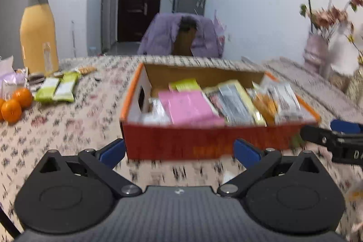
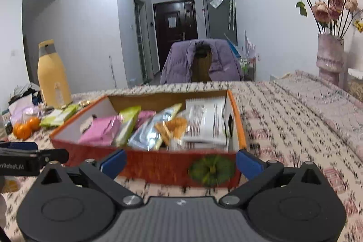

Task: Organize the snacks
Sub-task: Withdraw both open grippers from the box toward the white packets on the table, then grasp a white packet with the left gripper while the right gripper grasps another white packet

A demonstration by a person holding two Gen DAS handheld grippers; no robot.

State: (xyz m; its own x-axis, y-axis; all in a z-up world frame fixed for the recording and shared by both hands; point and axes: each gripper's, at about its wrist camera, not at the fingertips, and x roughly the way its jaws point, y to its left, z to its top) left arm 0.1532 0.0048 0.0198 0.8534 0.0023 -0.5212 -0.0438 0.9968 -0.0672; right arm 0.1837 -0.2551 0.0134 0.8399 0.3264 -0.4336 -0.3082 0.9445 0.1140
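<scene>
Left wrist view: both grippers, left [image 1: 179,149] and right [image 2: 180,161], fingers spread, empty; green snack packets [image 1: 57,89] centre-left look light, crinkly; pinch an edge.

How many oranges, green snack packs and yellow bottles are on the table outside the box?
Oranges: 3 (one cut by the picture's edge)
Green snack packs: 2
Yellow bottle: 1
Total: 6

Snack packets [image 1: 190,106] fill the box [image 1: 204,142]; oranges [image 1: 15,103] lie left.
</scene>
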